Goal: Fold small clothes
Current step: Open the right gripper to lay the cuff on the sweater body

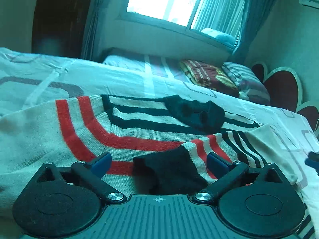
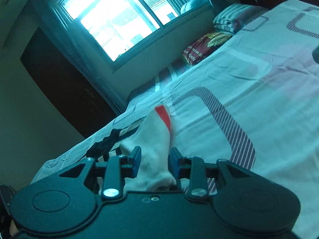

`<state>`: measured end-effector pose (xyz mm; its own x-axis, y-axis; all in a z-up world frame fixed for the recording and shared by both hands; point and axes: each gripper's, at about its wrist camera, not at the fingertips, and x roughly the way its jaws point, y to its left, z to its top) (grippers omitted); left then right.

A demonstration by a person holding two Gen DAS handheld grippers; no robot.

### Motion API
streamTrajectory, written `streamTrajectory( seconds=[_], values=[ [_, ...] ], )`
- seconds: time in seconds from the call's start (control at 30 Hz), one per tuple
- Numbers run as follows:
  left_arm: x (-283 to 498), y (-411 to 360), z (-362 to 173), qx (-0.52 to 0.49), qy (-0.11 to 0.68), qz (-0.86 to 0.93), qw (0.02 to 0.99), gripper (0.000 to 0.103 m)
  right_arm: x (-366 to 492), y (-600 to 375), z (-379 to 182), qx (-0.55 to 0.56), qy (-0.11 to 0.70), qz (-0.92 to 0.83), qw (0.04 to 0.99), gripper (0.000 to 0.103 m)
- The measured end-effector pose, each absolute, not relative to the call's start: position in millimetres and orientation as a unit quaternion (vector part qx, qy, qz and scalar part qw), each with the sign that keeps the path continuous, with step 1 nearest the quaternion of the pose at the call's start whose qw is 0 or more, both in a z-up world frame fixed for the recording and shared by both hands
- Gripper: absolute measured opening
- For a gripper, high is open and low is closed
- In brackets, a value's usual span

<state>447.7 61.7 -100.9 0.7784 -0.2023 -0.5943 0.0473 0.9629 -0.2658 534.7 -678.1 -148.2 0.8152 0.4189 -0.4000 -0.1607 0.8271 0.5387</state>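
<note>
While left gripper [image 1: 159, 164] gapes, striped sock [image 1: 175, 171] lies between

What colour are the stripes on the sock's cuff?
Red stripes on white sock, then dark navy or black ones; clearest in the left wrist view.

The socks [image 1: 139, 123] lie spread over the near part of the bed [image 1: 119, 79], filling the space just ahead of the left gripper [image 1: 158, 163]; its wide jaws stand around a dark toe with nothing pressing. Beyond the socks the sheet runs bare toward the far side. Pillows [image 1: 245, 79] and a folded blanket [image 1: 209, 75] crowd the head end by the headboard [image 1: 283, 87]. The right gripper [image 2: 154, 160] has sock cloth between its jaws; bare sheet lies open to its right.
</note>
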Motion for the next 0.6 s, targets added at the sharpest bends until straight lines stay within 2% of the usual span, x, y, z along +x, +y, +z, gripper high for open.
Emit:
streamTrajectory(
  seconds=[0.07,0.1,0.17,0.2,0.23,0.37,0.4,0.43,0.53,0.6],
  values=[
    [461.2,57.1,-106.7,-0.1,0.348,-0.061,0.93,0.08,565.0,-676.9,-151.3,0.245,0.258,0.159,0.921,0.032],
    [467.7,53.8,-112.5,-0.085,0.362,-0.05,0.927,0.063,578.8,-676.5,-154.0,0.247,0.264,0.159,0.919,0.032],
    [471.0,45.8,-116.7,-0.045,0.353,-0.044,0.933,0.053,609.3,-675.0,-165.2,0.262,0.282,0.165,0.908,0.031],
    [471.1,43.0,-116.0,-0.034,0.349,-0.047,0.935,0.037,621.1,-673.8,-169.0,0.264,0.289,0.163,0.906,0.031],
    [471.2,42.6,-114.8,-0.04,0.347,-0.055,0.935,0.015,633.0,-672.1,-173.6,0.266,0.297,0.163,0.902,0.031],
    [466.6,42.6,-115.8,-0.05,0.336,-0.054,0.939,0.012,662.7,-660.6,-184.9,0.273,0.325,0.182,0.887,0.03],
    [464.6,43.8,-115.9,-0.053,0.333,-0.054,0.94,0.011,667.9,-653.9,-184.8,0.253,0.336,0.178,0.89,0.015],
    [462.6,45.2,-115.5,-0.057,0.331,-0.053,0.94,0.011,666.8,-648.2,-181.7,0.225,0.334,0.17,0.9,0.01],
    [458.5,44.0,-116.6,-0.049,0.332,-0.048,0.941,0.01,657.6,-638.9,-171.5,0.174,0.31,0.159,0.921,0.009],
    [458.8,42.3,-118.8,-0.046,0.331,-0.042,0.941,0.011,664.8,-632.7,-182.3,0.143,0.327,0.145,0.923,0.008]
  ],
)
